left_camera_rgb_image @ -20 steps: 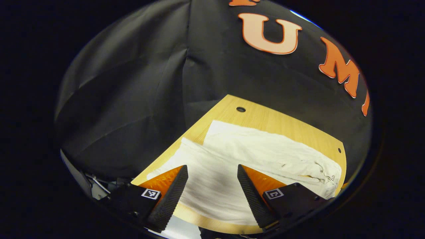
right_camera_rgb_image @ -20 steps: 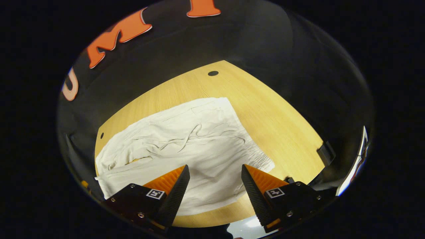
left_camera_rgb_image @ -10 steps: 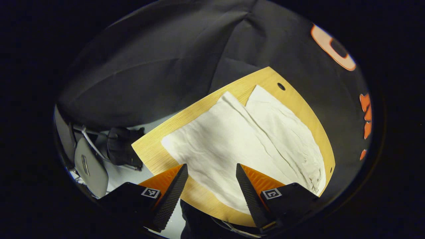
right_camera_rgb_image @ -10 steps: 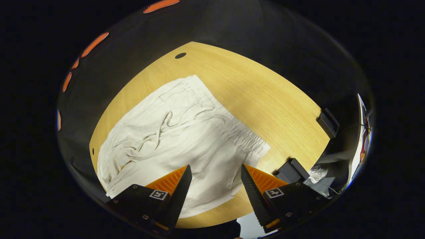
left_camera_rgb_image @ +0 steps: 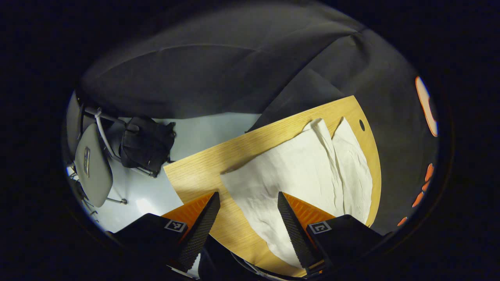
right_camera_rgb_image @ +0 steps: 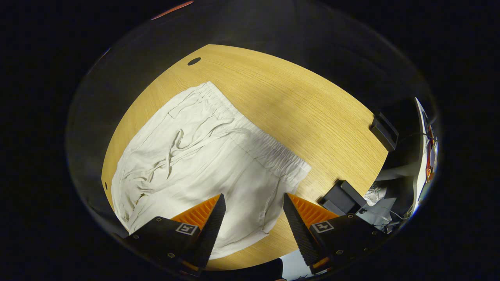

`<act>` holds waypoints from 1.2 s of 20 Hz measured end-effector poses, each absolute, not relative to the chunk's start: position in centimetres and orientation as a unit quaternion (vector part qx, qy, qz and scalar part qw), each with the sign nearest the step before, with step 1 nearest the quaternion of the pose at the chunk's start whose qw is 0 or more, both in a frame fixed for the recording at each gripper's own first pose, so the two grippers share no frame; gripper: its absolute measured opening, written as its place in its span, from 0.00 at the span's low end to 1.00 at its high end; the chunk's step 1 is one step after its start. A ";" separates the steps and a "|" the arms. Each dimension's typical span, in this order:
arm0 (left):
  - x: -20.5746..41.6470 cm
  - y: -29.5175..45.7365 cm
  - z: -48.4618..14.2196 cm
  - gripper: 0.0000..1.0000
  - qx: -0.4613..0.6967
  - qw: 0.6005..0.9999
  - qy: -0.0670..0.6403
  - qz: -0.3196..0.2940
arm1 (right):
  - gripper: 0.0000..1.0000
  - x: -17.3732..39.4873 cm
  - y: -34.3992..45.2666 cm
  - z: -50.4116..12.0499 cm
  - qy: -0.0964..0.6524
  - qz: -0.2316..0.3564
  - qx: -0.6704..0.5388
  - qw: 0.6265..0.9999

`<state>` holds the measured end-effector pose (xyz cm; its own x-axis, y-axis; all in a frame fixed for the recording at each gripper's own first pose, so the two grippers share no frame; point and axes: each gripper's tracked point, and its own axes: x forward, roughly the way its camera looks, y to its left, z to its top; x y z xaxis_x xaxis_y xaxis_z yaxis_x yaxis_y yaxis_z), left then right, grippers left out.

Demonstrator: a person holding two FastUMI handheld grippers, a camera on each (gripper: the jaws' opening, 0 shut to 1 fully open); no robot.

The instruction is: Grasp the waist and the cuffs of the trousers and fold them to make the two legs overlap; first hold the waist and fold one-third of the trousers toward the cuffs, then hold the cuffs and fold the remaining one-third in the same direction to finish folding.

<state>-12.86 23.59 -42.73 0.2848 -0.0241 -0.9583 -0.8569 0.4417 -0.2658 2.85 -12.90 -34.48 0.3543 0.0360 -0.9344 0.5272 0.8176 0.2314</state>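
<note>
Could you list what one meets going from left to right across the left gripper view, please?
Grey chair → black bag on the pale floor → bare end of the wooden table → white trousers → hole in the table.

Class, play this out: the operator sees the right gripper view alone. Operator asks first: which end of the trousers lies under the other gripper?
Observer: The cuffs. In the left gripper view, the left gripper hangs open above one leg end of the trousers, touching nothing.
Operator: Do the two legs overlap there yet?
Observer: No. They lie side by side on the table, with a crease between them.
Operator: My right gripper is open above the waist. What is beyond the table on your side?
Observer: A chair and a dark bag on the pale floor.
</note>
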 end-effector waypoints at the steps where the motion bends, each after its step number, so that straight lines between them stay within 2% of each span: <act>1: -12.8 24.0 -42.8 0.98 -0.434 0.671 0.513 0.314 | 0.90 2.8 -13.1 -34.7 0.549 -0.160 0.258 0.779; 4: -11.9 24.7 -43.2 0.95 -0.428 0.665 0.519 0.324 | 0.90 2.8 -13.3 -35.2 0.554 -0.163 0.256 0.776; 5: -12.1 25.0 -43.4 0.97 -0.416 0.657 0.534 0.333 | 0.90 2.9 -13.6 -35.3 0.554 -0.165 0.253 0.776; 6: -12.6 25.1 -43.8 0.82 -0.399 0.644 0.556 0.341 | 0.90 2.8 -13.8 -35.5 0.556 -0.169 0.250 0.774; 7: -12.6 25.0 -43.8 0.75 -0.379 0.639 0.575 0.343 | 0.90 2.8 -14.1 -35.6 0.558 -0.174 0.248 0.773; 8: -12.6 24.8 -44.1 0.70 -0.345 0.635 0.600 0.343 | 0.90 3.0 -14.4 -35.6 0.555 -0.179 0.247 0.774; 9: -12.8 24.9 -44.2 0.72 -0.303 0.636 0.621 0.344 | 0.90 3.0 -14.4 -35.5 0.552 -0.178 0.250 0.775; 10: -11.9 25.0 -44.1 0.68 -0.290 0.646 0.620 0.337 | 0.90 3.0 -14.4 -35.5 0.550 -0.176 0.255 0.775; 13: -10.5 24.1 -44.3 0.38 -0.293 0.653 0.614 0.332 | 0.88 2.3 -14.9 -35.9 0.551 -0.180 0.270 0.769; 15: -10.3 23.7 -44.4 0.14 -0.301 0.663 0.605 0.322 | 0.88 1.9 -15.4 -36.2 0.549 -0.184 0.281 0.765; 16: -10.0 23.4 -44.7 0.09 -0.313 0.666 0.597 0.319 | 0.88 1.7 -15.8 -36.5 0.547 -0.188 0.288 0.763; 22: -8.9 23.2 -44.4 0.07 -0.356 0.696 0.548 0.299 | 0.72 2.0 -16.8 -37.9 0.542 -0.211 0.315 0.750; 23: -8.8 23.1 -43.6 0.07 -0.360 0.699 0.542 0.297 | 0.66 2.9 -17.2 -37.9 0.530 -0.227 0.321 0.752; 24: -8.8 23.2 -43.2 0.07 -0.362 0.700 0.540 0.297 | 0.53 2.6 -17.2 -37.8 0.534 -0.235 0.321 0.746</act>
<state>-8.84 23.19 -43.16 0.2404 0.0258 -0.9703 -0.8066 0.5614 -0.1849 2.60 -17.16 -37.81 0.3198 -0.0075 -0.9474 0.6927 0.6841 0.2284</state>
